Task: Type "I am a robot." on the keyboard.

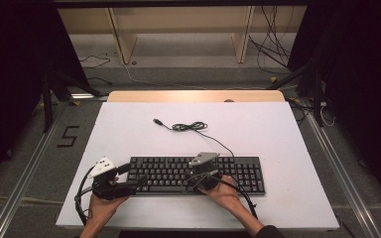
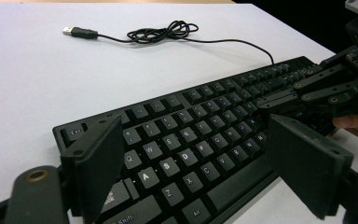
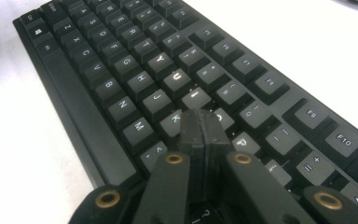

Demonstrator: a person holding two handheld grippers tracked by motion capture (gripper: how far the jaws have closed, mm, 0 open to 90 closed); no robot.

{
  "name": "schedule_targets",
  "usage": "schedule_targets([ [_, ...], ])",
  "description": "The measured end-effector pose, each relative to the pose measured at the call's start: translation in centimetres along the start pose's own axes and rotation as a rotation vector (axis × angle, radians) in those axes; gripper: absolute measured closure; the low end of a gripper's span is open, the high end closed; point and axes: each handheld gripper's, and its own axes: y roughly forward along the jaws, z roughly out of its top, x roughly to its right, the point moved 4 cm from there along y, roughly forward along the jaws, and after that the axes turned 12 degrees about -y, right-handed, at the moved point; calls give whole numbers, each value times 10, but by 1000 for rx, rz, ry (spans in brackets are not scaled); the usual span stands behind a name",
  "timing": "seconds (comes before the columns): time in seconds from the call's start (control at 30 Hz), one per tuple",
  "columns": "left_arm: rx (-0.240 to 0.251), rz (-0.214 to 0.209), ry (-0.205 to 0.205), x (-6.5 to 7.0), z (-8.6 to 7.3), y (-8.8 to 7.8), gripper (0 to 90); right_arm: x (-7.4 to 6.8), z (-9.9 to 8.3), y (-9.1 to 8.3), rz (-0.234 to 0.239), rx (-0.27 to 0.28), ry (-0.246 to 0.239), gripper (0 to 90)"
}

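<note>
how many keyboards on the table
1: a black keyboard lies along the near edge of the white table, between the left gripper at its left end and the right gripper.

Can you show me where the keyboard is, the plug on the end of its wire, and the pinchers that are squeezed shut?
keyboard [image 1: 168, 173]: high view, letter keys.
USB plug [image 2: 79, 31]: left gripper view, black shell.
right gripper [image 3: 200, 122]: right gripper view, closed jaw tips.
</note>
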Motion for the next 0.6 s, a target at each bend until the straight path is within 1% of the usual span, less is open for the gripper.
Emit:
schedule_targets([
  [0.03, 0, 0, 0, 0, 0, 0, 194, 0, 0, 0, 0, 0, 0, 900],
  [0.1, 1, 2, 1, 0, 0, 0, 194, 0, 0, 0, -16, -5, -13, 900],
  [0.23, 1, 3, 1, 0, 0, 0, 194, 0, 0, -1, -12, 0, 5, 900],
  [0.3, 1, 3, 1, -1, 0, 0, 194, 1, 0, -1, -9, 3, 7, 900],
  [0.33, 0, 4, 2, -1, 0, 0, 194, 1, 1, -3, -2, 26, 23, 900],
  [0.37, 0, 4, 2, -1, 0, 0, 194, 1, 1, -3, -2, 26, 23, 900],
  [0.47, -1, 6, 4, -2, 0, 0, 194, 2, 5, -8, -7, 66, 23, 900],
  [0.5, 0, 6, 4, -2, 0, -1, 194, 3, 7, -12, -20, 91, 38, 849],
  [0.57, 1, 7, 5, -1, 0, -1, 195, 5, 7, -15, -23, 111, 47, 849],
  [0.6, 1, 7, 5, -1, 0, -1, 195, 5, 7, -15, -23, 111, 47, 849],
])
